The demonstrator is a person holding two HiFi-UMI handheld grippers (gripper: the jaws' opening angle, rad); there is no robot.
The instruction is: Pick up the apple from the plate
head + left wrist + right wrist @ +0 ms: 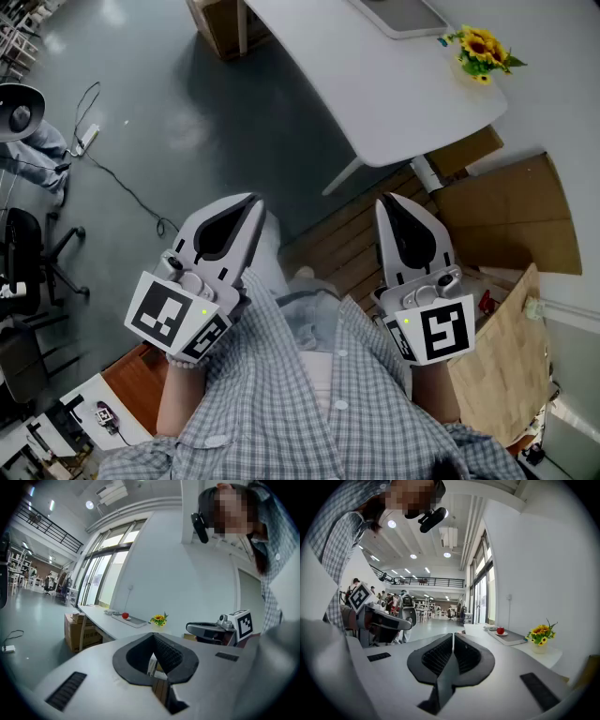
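Left gripper view catches the red apple (125, 615) on its plate (501, 634), centre-left of frame on the white table (113, 626), well apart from both tools. Left gripper (152, 634) and right gripper (453, 634) each have jaws pressed together, holding nothing.

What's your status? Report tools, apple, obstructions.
Left tool shut, empty. Right tool shut, empty. Apple on its plate, far off on the white table. Nothing seen in the way.
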